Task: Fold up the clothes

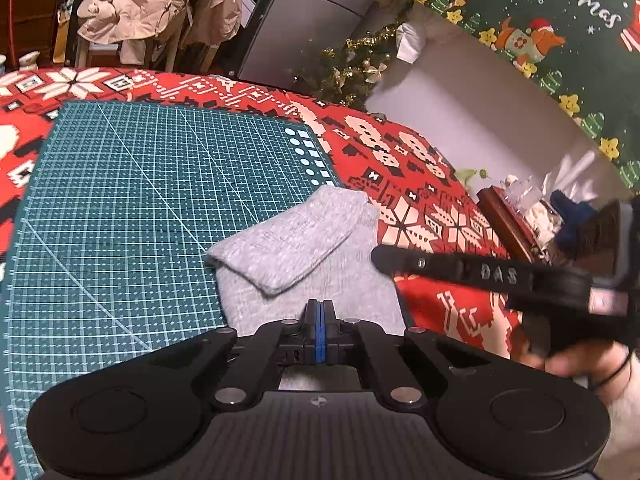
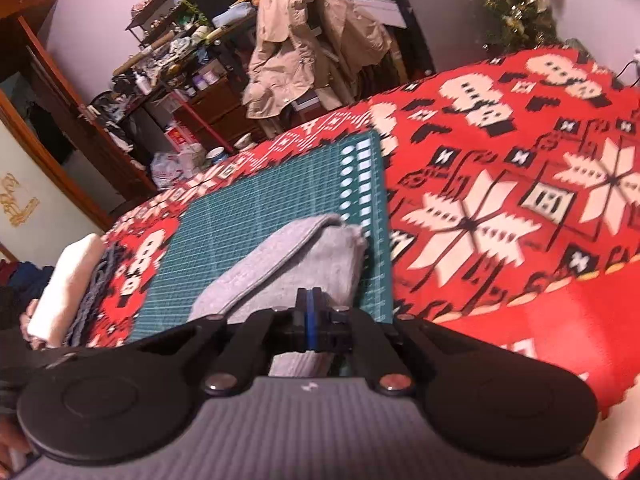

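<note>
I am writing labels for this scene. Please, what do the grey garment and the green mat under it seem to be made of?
The grey garment looks like soft knit or fleece cotton: heathered, matte, slightly fuzzy, with rounded folds. The exact fibre cannot be told. The green mat looks like a rubbery plastic cutting mat: flat, stiff-edged, dull finish, with a printed white grid and diagonal lines.
</note>
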The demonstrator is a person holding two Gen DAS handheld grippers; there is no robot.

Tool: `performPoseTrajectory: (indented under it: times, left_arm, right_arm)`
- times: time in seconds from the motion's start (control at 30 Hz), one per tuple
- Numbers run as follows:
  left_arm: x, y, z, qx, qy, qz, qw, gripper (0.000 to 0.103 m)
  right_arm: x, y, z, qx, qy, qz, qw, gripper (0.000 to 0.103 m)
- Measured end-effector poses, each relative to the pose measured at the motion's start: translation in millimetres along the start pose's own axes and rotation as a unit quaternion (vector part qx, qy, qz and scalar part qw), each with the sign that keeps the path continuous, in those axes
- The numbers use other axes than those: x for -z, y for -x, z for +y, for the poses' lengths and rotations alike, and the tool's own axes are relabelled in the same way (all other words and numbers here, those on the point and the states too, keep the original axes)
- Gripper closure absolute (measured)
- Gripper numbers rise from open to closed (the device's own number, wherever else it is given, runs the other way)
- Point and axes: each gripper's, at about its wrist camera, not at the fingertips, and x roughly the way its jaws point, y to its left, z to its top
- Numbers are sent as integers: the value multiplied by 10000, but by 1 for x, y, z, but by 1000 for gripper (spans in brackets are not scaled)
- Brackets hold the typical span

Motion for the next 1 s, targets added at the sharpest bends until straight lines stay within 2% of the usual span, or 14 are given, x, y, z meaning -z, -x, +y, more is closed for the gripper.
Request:
performPoseTrajectory:
  times: [0.1, 0.17, 0.23, 0.37, 0.47, 0.53, 0.67, 0.77, 0.87, 1.0]
  left_arm:
    - [0, 5, -3, -16, -118, -17, 9999, 101]
    - [1, 6, -5, -14, -159, -22, 9999, 101]
    - [1, 5, -7, -9, -201, -18, 9998, 101]
    - [2, 1, -7, -52, -227, 30, 9997, 100]
    - [4, 1, -7, -108, -293, 33, 9995, 100]
    - [5, 1, -7, -135, -337, 26, 9993, 100]
    - [6, 7, -8, -123, -326, -15, 9994, 100]
    - [6, 18, -9, -97, -256, -171, 9995, 99]
    - [6, 26, -11, 34, -184, -299, 9994, 99]
    - [10, 21, -10, 23, -204, -182, 9996, 99]
  right_arm:
    - [-8, 2, -8, 368, -92, -75, 9993, 100]
    - [-14, 5, -13, 189, -300, -176, 9992, 100]
    - [-21, 5, -10, 56, -227, -244, 9994, 100]
    - [-29, -13, -3, -183, -151, -43, 9997, 100]
    - [-29, -33, -9, 79, -233, 159, 9996, 103]
    - [-30, -35, -18, 17, -430, 48, 9991, 103]
    - [-34, -22, -23, 232, -507, -93, 9984, 100]
    - [-31, -4, -21, 58, -493, -150, 9987, 96]
    - [-21, 13, -1, -257, -296, -70, 9992, 96]
    - [3, 20, 26, -603, -261, 203, 9976, 95]
